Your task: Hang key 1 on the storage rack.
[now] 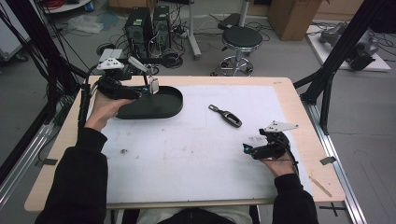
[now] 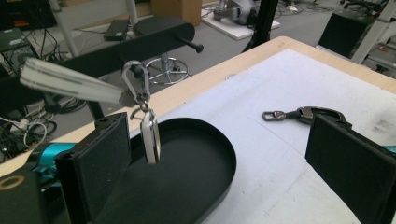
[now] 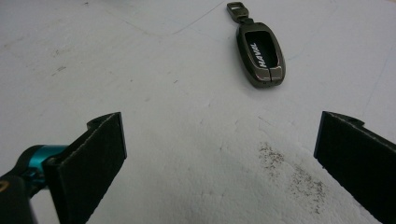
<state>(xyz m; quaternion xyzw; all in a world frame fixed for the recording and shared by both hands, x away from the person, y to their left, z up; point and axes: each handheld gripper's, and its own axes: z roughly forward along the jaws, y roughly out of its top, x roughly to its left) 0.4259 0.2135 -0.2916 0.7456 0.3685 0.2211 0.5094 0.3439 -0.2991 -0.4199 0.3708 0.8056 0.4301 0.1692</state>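
My left forearm reaches to the desk's far left corner, palm up under the left gripper [image 1: 150, 87], which hangs over the near-left rim of the black oval tray [image 1: 169, 106]. Its jaws stand wide apart, nothing between them. My right hand rests low near the desk's right edge, toward the near corner, right gripper [image 1: 246, 148] aimed left and away across the white mat [image 1: 187, 149]; those jaws also stand apart, gripping nothing.

The left gripper view shows what the high view blurs: a white key fob [image 2: 150, 137] dangling from a silver carabiner [image 2: 137, 80] on a pale strap [image 2: 65, 83], hanging above the tray's inner floor, just beside my left jaw but not held by it. I cannot tell what carries the strap. In the high view the white key fob [image 1: 153, 85] is a small pale tag at the tray's left end.

The right gripper view gives the dark key fob [image 3: 261, 52] flat on the mat, lettering up, clasp pointing away, ahead of my open jaws and well apart from them. High view places this dark key fob [image 1: 226, 115] mid-desk, right of the tray, between my two grippers. Dark specks on the mat near my right jaw.
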